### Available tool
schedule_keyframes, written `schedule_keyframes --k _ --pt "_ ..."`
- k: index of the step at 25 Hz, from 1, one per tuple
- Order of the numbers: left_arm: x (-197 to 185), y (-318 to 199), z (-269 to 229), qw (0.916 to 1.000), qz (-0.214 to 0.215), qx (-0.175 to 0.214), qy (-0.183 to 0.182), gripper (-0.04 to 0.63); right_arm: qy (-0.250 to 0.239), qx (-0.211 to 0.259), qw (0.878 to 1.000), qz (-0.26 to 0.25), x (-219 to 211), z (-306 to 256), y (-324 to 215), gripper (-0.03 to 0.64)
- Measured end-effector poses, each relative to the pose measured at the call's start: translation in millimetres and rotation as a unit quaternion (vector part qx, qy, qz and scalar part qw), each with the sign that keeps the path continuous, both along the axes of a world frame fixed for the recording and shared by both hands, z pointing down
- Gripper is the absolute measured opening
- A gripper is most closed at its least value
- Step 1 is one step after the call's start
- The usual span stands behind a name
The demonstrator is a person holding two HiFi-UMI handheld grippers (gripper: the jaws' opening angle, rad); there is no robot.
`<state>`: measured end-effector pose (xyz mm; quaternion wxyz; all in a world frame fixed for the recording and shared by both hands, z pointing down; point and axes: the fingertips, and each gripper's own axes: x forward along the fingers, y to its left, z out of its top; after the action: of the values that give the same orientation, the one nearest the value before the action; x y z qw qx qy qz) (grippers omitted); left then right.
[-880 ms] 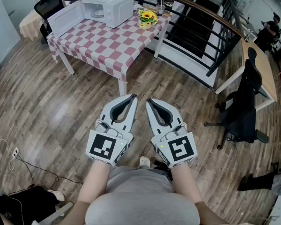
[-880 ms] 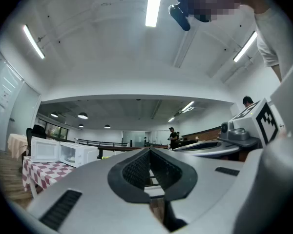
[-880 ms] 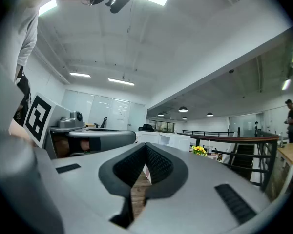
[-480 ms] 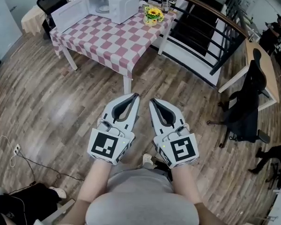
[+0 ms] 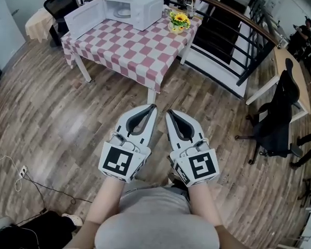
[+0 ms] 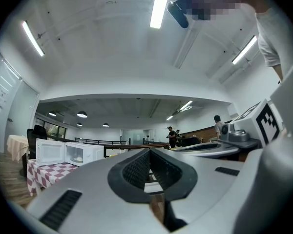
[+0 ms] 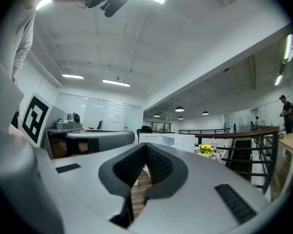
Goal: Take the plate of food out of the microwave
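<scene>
A white microwave (image 5: 137, 5) stands at the far end of a red-and-white checked table (image 5: 129, 48), its door (image 5: 84, 18) swung open to the left. A plate of food (image 5: 125, 12) shows inside the cavity. The left gripper view shows the microwave (image 6: 85, 152) small and far off, with the plate (image 6: 77, 158) in it. My left gripper (image 5: 152, 108) and right gripper (image 5: 169, 112) are held side by side in front of my body, over the wooden floor and well short of the table. Both are shut with nothing between the jaws.
A pot of yellow flowers (image 5: 180, 20) sits on the table right of the microwave. A black stair railing (image 5: 233, 30) runs behind it. A black office chair (image 5: 274, 118) stands at the right. A cable (image 5: 31, 178) lies on the floor at the left.
The table and microwave have shifted to the right and slightly lower in the head view. Both grippers keep the same pose, shut and side by side.
</scene>
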<state>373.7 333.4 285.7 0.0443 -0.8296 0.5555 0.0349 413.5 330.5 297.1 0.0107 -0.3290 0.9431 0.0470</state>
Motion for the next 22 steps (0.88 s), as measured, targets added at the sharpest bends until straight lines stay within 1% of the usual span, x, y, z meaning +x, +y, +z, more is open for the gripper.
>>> schedule_keyframes --k 3,8,11,16,19,22 --pt "-29.9 5.1 -0.5 1.0 0.0 -0.003 -0.002 0.003 -0.004 0.0 1.0 0.0 -30.0 -1.5 5.9 0.025" --pt "-75.5 15.8 5.3 0.9999 -0.002 -0.012 0.01 0.003 -0.003 -0.001 1.0 0.002 -74.6 0.5 19.9 0.025" --pt "-96.7 23.5 10.8 0.9998 0.0 -0.016 0.012 0.003 0.001 -0.006 1.0 0.004 -96.6 4.9 25.6 0.025" --pt "-131.7 32.7 18.7 0.9995 -0.011 -0.022 0.021 0.003 0.012 -0.007 1.0 -0.005 -129.6 7.7 33.3 0.025" --pt "-147.6 34.4 20.9 0.9995 -0.014 -0.024 0.014 0.003 0.03 -0.002 0.999 -0.019 -146.9 8.6 38.7 0.025" --pt "-161.2 33.2 19.5 0.9997 -0.017 -0.017 0.009 0.003 0.036 -0.003 0.999 -0.023 -157.0 10.6 35.9 0.025"
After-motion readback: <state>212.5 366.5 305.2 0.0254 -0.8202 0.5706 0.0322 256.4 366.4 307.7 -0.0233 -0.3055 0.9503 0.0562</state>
